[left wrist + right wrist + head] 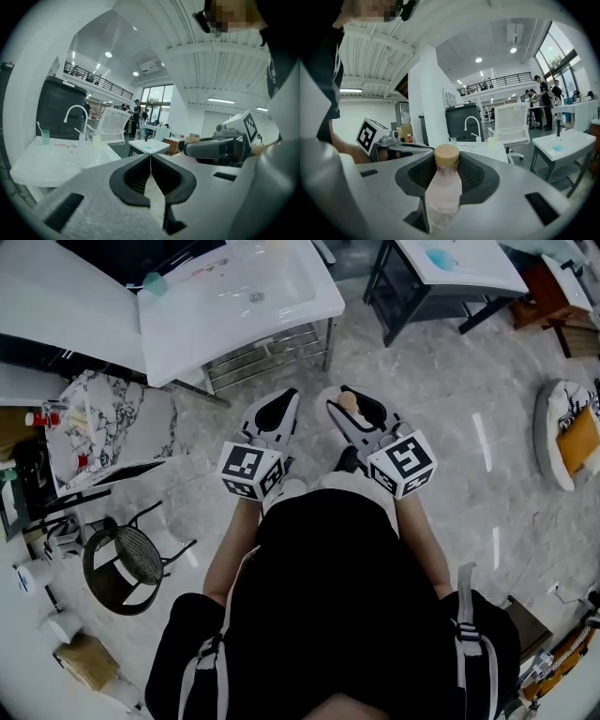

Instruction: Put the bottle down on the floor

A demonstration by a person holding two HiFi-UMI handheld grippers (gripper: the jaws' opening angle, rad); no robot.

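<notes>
A clear bottle with a pale pink tint and a wooden cap stands between the jaws of my right gripper, which is shut on its neck and body. From the head view the right gripper is held in front of the person's chest, and only the bottle's cap shows between its black pads. My left gripper hangs beside it to the left, shut with nothing in it; its pads meet at the tips. Below both lies the grey marbled floor.
A white sink counter on a metal frame stands ahead on the left. Another white table is ahead on the right. A black wire chair and a marbled slab are at the left. People stand far off by the windows.
</notes>
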